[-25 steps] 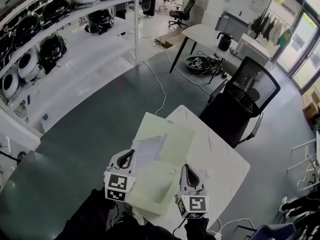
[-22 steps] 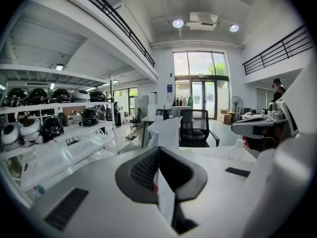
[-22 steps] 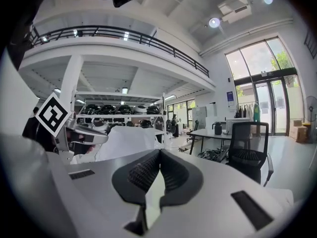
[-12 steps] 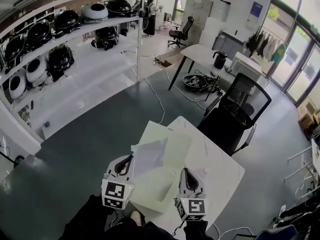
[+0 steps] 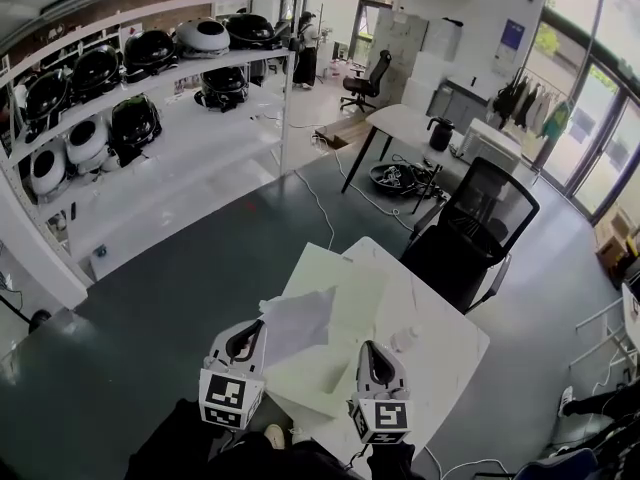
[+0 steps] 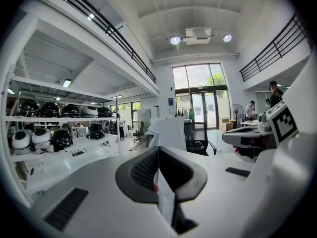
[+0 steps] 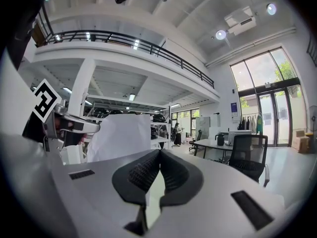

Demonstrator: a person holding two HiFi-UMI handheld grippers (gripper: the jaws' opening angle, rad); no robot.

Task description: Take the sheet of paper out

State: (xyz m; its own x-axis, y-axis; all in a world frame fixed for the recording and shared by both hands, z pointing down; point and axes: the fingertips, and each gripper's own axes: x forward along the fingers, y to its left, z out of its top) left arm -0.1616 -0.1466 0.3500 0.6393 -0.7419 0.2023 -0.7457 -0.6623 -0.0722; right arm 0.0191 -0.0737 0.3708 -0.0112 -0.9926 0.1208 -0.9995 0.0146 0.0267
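In the head view my left gripper (image 5: 250, 336) is shut on the near edge of a white sheet of paper (image 5: 298, 320), which hangs lifted and slightly curled above the table. To its right, my right gripper (image 5: 373, 356) is shut on the near edge of a pale cream folder (image 5: 340, 286) that slopes down onto the white table (image 5: 445, 333). The left gripper view shows the left gripper (image 6: 158, 151) pinching a thin sheet edge. Seen from the right gripper view, the right gripper (image 7: 159, 155) clamps the cream folder, and the white sheet (image 7: 121, 135) stands at the left.
A black office chair (image 5: 478, 218) stands at the table's far right side. A small clear object (image 5: 403, 340) lies on the table by the right gripper. White shelves (image 5: 150, 138) with round black and white appliances run along the left. Dark floor lies to the left.
Both grippers have risen and moved. The white sheet has come up with the left gripper and stands further out of the folder, which the right gripper still holds.
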